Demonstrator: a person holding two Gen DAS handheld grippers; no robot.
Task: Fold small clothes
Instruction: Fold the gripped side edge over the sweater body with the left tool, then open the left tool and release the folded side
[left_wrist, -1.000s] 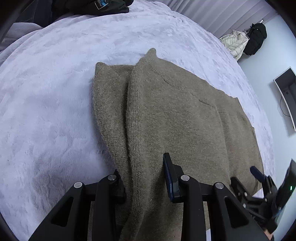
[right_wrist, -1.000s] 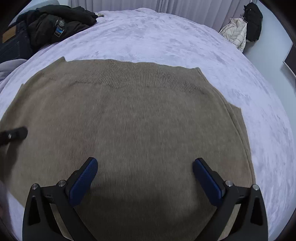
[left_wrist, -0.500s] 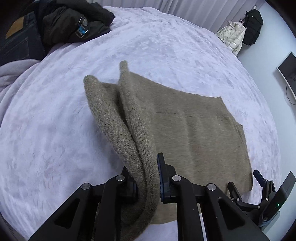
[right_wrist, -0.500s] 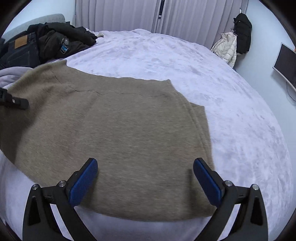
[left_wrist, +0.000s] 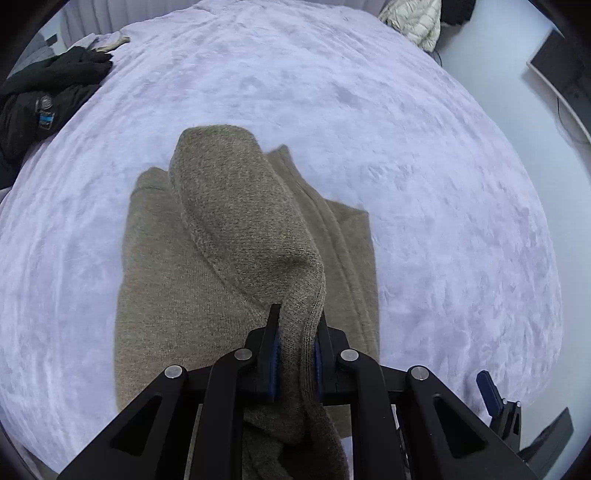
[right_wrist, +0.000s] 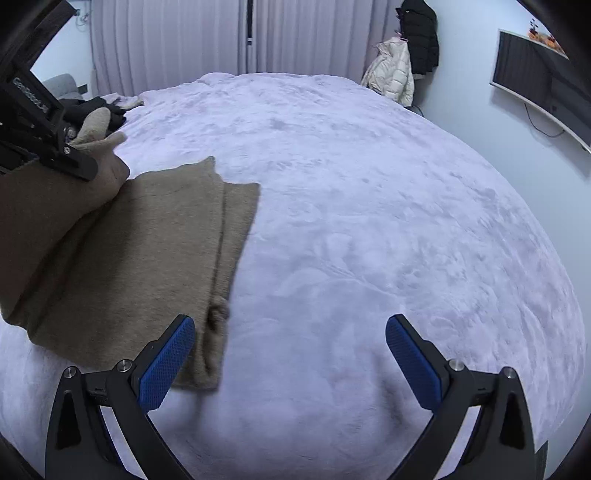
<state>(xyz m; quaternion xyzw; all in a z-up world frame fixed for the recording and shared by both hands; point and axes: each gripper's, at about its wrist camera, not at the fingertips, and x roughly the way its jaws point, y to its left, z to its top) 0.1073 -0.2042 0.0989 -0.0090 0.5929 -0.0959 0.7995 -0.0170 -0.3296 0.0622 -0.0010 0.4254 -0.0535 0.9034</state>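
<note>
Spreading across nearly the whole room, the bed (right_wrist: 369, 206) with its pale lilac plush blanket serves as the folding surface, bare and soft enough to lay a garment flat. Behind it hang long curtains (right_wrist: 177, 40), and on the right wall a dark screen (right_wrist: 535, 81) is mounted, with a cream puffer jacket (right_wrist: 391, 74) and a black coat hung beside it. A heap of dark clothes (left_wrist: 40, 99) sits at the far left edge of the blanket, well apart from the work.

On the near left part of the bed lies the olive-brown knitted sweater (left_wrist: 173, 266), most of it flat, one side already doubled into a long straight layered edge. One portion of it is lifted off the blanket in a thick roll, drawn up towards the left gripper (left_wrist: 295, 354), whose blue-padded jaws are pinched tight on the knit. Held that way, I judge, so the raised part can be carried across and laid over the flat body as the next fold.

The right gripper (right_wrist: 291, 358) hovers over bare blanket just beside the sweater's near corner, jaws spread wide with nothing between them. It seems kept free to catch or smooth the edge.
</note>
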